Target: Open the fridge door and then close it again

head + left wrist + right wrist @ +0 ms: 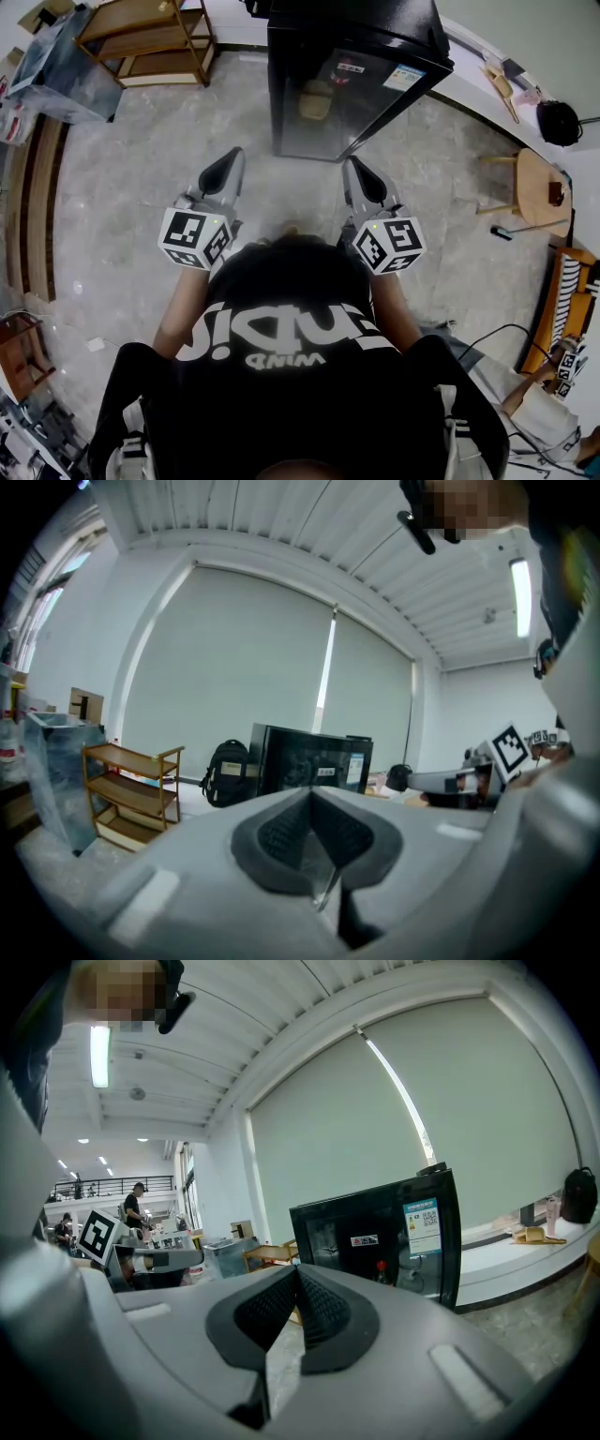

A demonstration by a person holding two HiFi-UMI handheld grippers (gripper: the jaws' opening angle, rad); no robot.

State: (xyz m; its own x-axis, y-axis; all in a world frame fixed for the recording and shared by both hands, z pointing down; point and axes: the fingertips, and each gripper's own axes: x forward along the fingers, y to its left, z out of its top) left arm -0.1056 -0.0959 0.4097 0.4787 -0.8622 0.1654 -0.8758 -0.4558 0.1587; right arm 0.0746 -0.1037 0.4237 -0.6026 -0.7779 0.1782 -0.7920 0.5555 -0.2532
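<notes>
Left gripper (311, 808): the ribbed dark pads (281, 836) are pressed together tip to tip, with nothing caught between them. Right gripper (296, 1283): same state, jaws fully closed, nothing held. Nothing is touched by either one (only floor and fridge are seen past the tips).

Both are held roughly level, side by side, just ahead of the person's black printed T-shirt (281, 328), with the tips aimed far, toward the fridge. The white cubes with square markers (195, 237) sit at the near ends. This is judged a neutral carrying posture: the jaws are shut and empty, no load is borne and no contact is kept.

Task's thing: the small black fridge with a glass door (347, 84) is stood on the grey stone-tiled floor (141, 187), straight ahead on the far side and well apart from both tips. The door is seen flush with the cabinet, so it is read as shut. A handle cannot be made out.

Stage: a shut door with both grippers clear is fitted equally by a stand-off ahead of opening and by one after the door was opened and shut again. This is not settled from here.

Further out: a light wooden tiered shelf rack (150, 37) is seen far left, a black backpack (225, 772) just left of the fridge, and a round wooden stool (539, 187) at the right.
</notes>
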